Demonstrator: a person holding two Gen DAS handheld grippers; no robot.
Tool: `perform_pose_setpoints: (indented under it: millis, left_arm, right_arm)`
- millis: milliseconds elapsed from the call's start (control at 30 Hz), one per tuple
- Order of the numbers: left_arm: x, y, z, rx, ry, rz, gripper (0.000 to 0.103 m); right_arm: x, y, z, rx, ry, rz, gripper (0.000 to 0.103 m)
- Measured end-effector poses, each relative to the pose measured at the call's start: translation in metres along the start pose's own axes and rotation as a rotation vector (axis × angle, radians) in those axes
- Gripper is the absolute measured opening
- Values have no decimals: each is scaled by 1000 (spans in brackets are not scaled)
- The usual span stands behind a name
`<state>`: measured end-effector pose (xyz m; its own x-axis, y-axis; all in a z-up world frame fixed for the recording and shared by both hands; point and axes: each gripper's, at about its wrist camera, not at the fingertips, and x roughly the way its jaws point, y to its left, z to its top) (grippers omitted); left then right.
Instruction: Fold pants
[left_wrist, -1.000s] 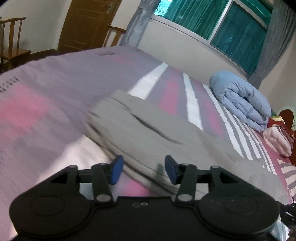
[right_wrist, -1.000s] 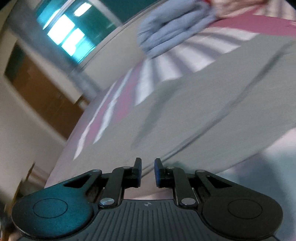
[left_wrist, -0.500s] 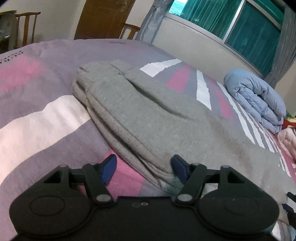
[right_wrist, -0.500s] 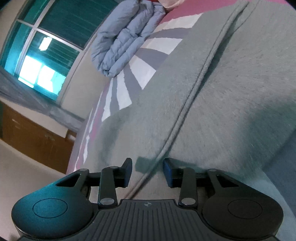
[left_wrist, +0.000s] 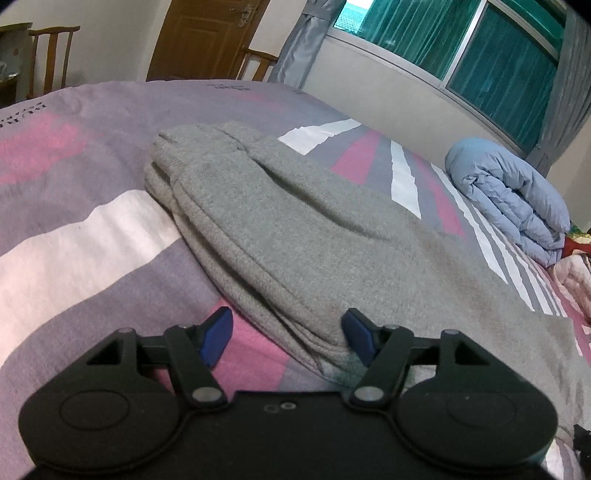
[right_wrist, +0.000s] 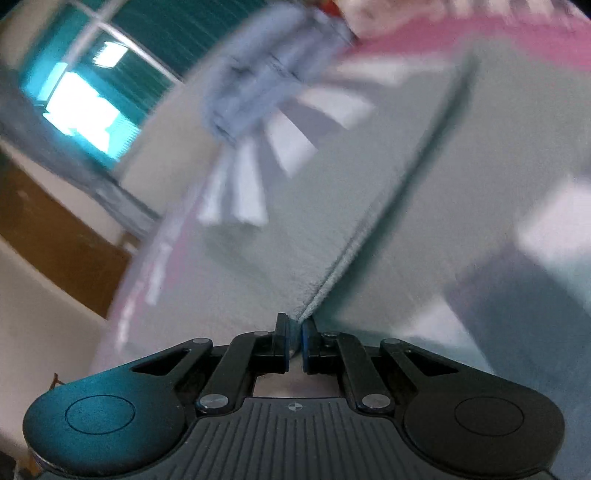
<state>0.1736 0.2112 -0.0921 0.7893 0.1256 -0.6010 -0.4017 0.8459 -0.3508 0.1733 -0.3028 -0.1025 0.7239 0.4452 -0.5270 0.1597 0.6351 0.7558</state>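
Nearest to the left wrist camera, the left tool (left_wrist: 286, 334) is spread wide, its blue fingertips (left_wrist: 218, 330) set on either side of the near folded edge of the grey pants (left_wrist: 295, 229); the left-hand tip sits over the pink and purple bedspread (left_wrist: 92, 229), the other tip lies against the grey cloth, and neither grips anything. Those pants lie flat on the bed, stacked in layers along the near edge, with the long axis running from the tool away toward the far left, where the bunched end rests by a white stripe of the spread. Beyond the pants, a rolled blue duvet (left_wrist: 506, 199) sits well apart at the far right of the bed, with pink bedding (left_wrist: 576, 277) just beside it. Farther back stand wooden chairs (left_wrist: 51, 55), a brown door (left_wrist: 203, 37), grey curtains and a green-lit window (left_wrist: 461, 48). The right wrist camera is badly blurred, yet close in it shows the right tool (right_wrist: 294, 345) pressed nearly together, pinching a ridge of the grey pants (right_wrist: 369, 221) that rises as a fold line from the tips toward the upper right, with the blue duvet (right_wrist: 266, 77) smeared far behind.
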Motion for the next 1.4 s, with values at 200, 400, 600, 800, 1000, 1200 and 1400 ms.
perform_pose_setpoints:
  millis: [200,400,600,800,1000,1200,1400]
  left_arm:
    - [-17,-5,1,0,-52,12,63]
    - [-6,-5,0,-13,-14,13,68]
    - [-1,-8,-1,-4,-10,27,71]
    - [-2,-7,-2,-6,-12,14,71]
    - [-2,-6,-2,-4,-13,18,71]
    - [-2,-6,-2,-9,-13,9,71]
    - [-1,-6,-1,-11,-9,13,72]
  right_arm:
    - [-40,-2,22,-12,-167,-2,46]
    - [-27,-38,66,80,-198,-71,46]
    - [-25,-34,89,0,-204,-114,4]
    - [-100,-3,50,-207,-329,-42,4]
    - [-78,-59,34,9,-168,-124,5]
    - [-101,-73,59,20,-324,-142,53]
    - [-90,-86,108,27,-309,-141,24]
